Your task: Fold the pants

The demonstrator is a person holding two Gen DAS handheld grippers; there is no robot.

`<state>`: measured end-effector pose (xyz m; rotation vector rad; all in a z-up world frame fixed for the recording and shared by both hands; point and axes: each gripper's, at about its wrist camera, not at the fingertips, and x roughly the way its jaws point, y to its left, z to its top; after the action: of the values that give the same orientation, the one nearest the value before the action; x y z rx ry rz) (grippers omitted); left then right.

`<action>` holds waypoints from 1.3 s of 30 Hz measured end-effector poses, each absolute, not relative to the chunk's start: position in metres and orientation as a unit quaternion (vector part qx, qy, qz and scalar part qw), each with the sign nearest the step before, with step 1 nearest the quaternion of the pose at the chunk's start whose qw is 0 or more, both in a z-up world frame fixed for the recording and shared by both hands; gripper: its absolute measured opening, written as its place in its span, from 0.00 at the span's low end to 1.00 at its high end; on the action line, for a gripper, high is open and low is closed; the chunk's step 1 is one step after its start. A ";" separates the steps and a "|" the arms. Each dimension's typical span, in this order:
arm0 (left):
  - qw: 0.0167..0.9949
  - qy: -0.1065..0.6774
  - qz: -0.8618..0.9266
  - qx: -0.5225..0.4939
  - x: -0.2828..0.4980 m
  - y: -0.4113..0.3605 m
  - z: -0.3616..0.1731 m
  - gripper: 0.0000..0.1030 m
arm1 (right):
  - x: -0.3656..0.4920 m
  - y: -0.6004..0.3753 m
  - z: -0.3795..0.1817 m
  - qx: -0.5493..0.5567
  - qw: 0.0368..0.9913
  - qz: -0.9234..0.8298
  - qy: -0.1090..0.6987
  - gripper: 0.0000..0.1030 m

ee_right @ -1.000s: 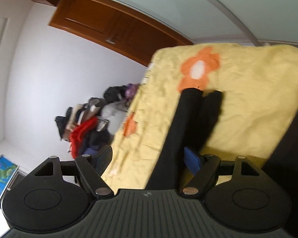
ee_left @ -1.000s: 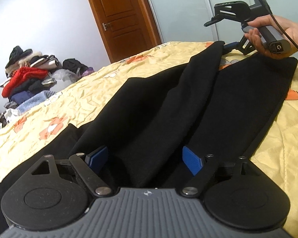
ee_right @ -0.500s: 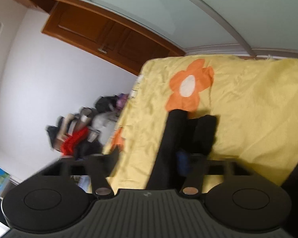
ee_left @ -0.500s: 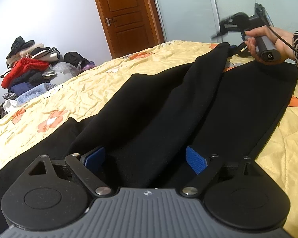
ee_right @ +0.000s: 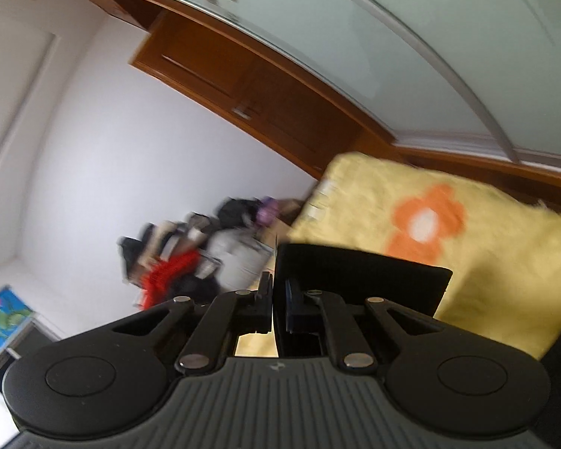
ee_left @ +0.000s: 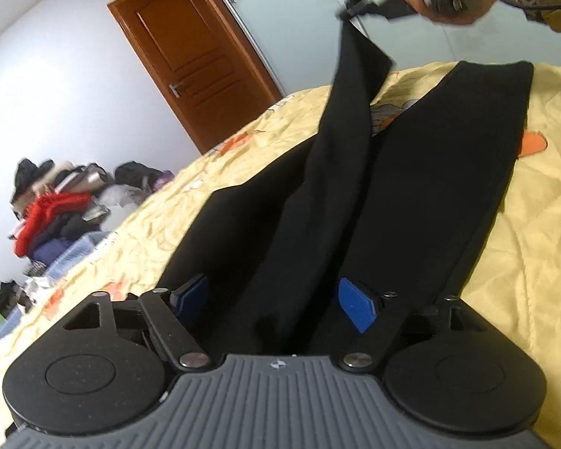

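Note:
Black pants (ee_left: 411, 194) lie along the yellow flowered bedspread (ee_left: 542, 202). My left gripper (ee_left: 276, 299) is open, its blue pads either side of a raised ridge of pant fabric without pinching it. My right gripper (ee_right: 278, 295) is shut on the hem of one pant leg (ee_right: 359, 273). In the left wrist view the right gripper (ee_left: 366, 3) holds that leg end lifted above the far end of the bed, the leg (ee_left: 348, 104) hanging taut below it. The other leg (ee_left: 467, 142) lies flat.
A pile of mixed clothes (ee_left: 56, 209) sits beyond the bed's left side, also in the right wrist view (ee_right: 190, 258). A brown door (ee_left: 194, 52) and frosted glass wardrobe panels (ee_left: 303, 11) stand behind the bed. An orange flower print (ee_right: 426, 220) marks the spread.
The right gripper closed on the pant leg hem and lifted it up off the bed. The left gripper stayed open over the fabric and tilted.

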<state>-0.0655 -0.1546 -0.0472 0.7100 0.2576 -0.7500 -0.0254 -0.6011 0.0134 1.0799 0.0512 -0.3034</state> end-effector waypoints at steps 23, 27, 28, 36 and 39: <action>0.876 0.205 -0.364 0.241 -0.029 -0.152 -0.042 0.78 | -0.029 -0.593 -0.053 0.566 0.796 -0.168 0.132 0.92; 0.878 0.208 -0.360 0.237 -0.030 -0.152 -0.041 0.82 | -0.015 -0.578 -0.053 0.581 0.789 -0.115 0.162 0.96; 0.878 0.207 -0.359 0.238 -0.030 -0.152 -0.041 0.82 | -0.012 -0.573 -0.052 0.577 0.791 -0.109 0.171 0.97; 0.880 0.205 -0.356 0.240 -0.031 -0.152 -0.042 0.84 | -0.010 -0.564 -0.043 0.589 0.789 -0.081 0.155 0.97; 0.880 0.206 -0.354 0.239 -0.032 -0.153 -0.042 0.86 | -0.016 -0.564 -0.044 0.604 0.788 -0.036 0.114 0.97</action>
<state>-0.0317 -0.1527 -0.0417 0.4986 0.4288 -0.7381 -0.0164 -0.5642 -0.0443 1.3014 0.2463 -0.0770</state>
